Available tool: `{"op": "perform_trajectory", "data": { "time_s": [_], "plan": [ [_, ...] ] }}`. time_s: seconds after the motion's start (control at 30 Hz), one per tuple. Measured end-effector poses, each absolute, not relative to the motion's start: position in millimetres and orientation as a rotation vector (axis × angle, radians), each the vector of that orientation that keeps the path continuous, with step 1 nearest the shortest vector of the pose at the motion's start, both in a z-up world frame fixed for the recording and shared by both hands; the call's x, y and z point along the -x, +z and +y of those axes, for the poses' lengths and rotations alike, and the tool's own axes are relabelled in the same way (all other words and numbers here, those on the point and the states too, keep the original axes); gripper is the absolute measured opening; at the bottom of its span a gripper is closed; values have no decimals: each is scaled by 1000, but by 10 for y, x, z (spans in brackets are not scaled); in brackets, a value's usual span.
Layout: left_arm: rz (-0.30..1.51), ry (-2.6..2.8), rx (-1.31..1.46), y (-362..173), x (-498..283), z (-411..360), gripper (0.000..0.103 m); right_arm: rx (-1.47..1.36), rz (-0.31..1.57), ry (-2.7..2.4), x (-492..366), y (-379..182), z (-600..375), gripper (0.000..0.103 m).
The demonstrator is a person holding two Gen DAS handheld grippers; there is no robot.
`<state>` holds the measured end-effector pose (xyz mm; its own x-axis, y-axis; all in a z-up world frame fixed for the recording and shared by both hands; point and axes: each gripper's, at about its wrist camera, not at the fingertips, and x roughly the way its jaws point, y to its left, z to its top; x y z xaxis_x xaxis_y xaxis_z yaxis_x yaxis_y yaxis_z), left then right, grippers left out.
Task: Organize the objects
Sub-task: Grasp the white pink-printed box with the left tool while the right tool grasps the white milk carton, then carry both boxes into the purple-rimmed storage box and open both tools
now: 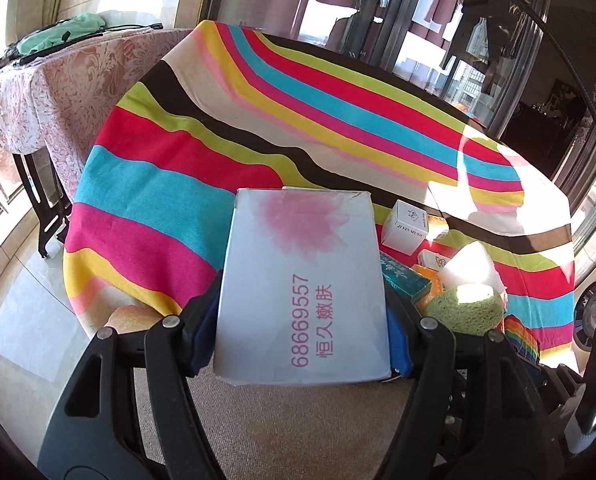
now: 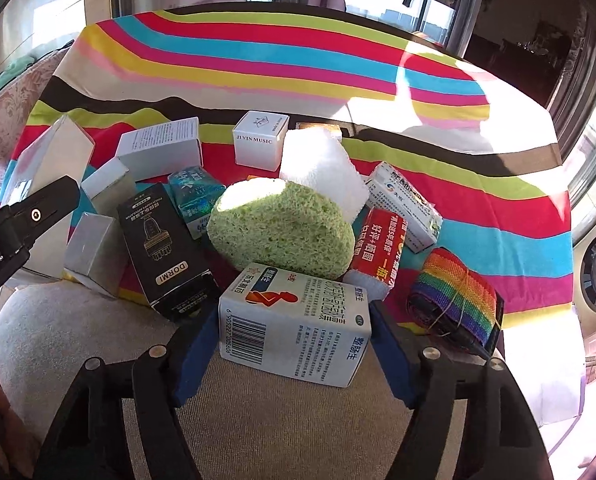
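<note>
My left gripper (image 1: 302,320) is shut on a pale box (image 1: 302,276) with a pink flower and pink digits; its blue pads (image 1: 203,340) press on both sides, and the box is held above the striped cloth (image 1: 157,184). My right gripper (image 2: 295,340) is shut on a white medicine box (image 2: 293,328) with a barcode, which lies at the near edge of a pile. Just behind that box are a green sponge (image 2: 281,232) and a white foam block (image 2: 326,168). A black DORMI box (image 2: 161,248) leans to the left of the right gripper.
A rainbow strap roll (image 2: 458,292), a red box (image 2: 378,248), a teal box (image 2: 193,196), a white JI YIN MUSIC cube (image 2: 259,140) and several white boxes crowd the striped cloth (image 2: 257,52). A beige pad (image 2: 257,420) lies nearest. A pink-clothed side table (image 1: 37,92) stands far left.
</note>
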<state>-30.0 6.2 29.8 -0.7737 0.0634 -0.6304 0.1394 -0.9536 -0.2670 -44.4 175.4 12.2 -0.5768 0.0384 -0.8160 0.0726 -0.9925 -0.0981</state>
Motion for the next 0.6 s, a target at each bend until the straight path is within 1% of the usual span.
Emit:
{"op": "perform_trajectory", "data": {
  "time_s": [0.27, 0.47, 0.6],
  "plan": [
    [406, -2907, -1136, 352, 122, 362, 71, -1337, 94, -2848, 159, 337, 2034, 73],
    [292, -2978, -1238, 400, 23, 835, 71, -1323, 24, -2922, 4, 445, 2394, 73],
    [224, -3046, -1303, 428, -14, 1192, 71, -1370, -3, -2966, -91, 431, 2680, 73]
  ]
}}
